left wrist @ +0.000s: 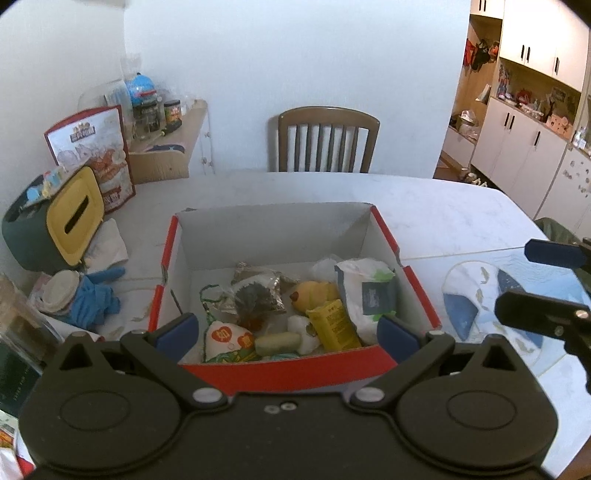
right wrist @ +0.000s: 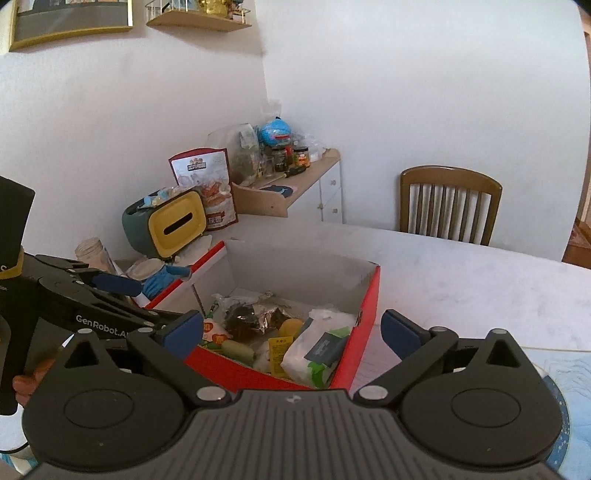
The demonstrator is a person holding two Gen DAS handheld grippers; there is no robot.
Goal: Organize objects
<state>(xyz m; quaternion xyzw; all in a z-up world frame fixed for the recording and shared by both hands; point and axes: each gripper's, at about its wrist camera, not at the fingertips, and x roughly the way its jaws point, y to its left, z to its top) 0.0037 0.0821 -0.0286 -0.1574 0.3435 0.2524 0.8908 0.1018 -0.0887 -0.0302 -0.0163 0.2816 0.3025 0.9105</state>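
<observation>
Through the left wrist camera my left gripper (left wrist: pixel 288 332) sits at the bottom centre of the frame, tilted downward, its blue pads spread wide with nothing between them. They straddle the near red wall of the box (left wrist: pixel 295 363), which fills the middle of the picture. Inside lie a wet-wipe pack (left wrist: pixel 364 295) at the right, a yellow tube (left wrist: pixel 334 325), a yellow plush duck (left wrist: pixel 312 291), a dark foil packet (left wrist: pixel 256 295) and a white pouch with red characters (left wrist: pixel 227 341) at lower left. At the right edge my right gripper (left wrist: pixel 546 284) pokes in over a blue-patterned mat (left wrist: pixel 461 295), its two fingers apart and empty. At the left stand a yellow-faced tissue holder (left wrist: pixel 72 218) and a red-edged snack bag (left wrist: pixel 98 151); a wooden chair (left wrist: pixel 328 138) stands behind the white table (left wrist: pixel 443 214).

From the right wrist camera my right gripper (right wrist: pixel 291 332) is at the bottom centre, also angled down, jaws gaping and holding nothing. The box (right wrist: pixel 354 354) shows corner-on at centre, the wipe pack (right wrist: pixel 317 350) nearest me. My left gripper (right wrist: pixel 147 306) reaches in from the left edge, partly behind my own left finger. Only this view shows a wall shelf (right wrist: pixel 199 18) and a framed picture (right wrist: pixel 70 18) at the top left; only the left view shows the white cabinets (left wrist: pixel 517 147) at the upper right.
</observation>
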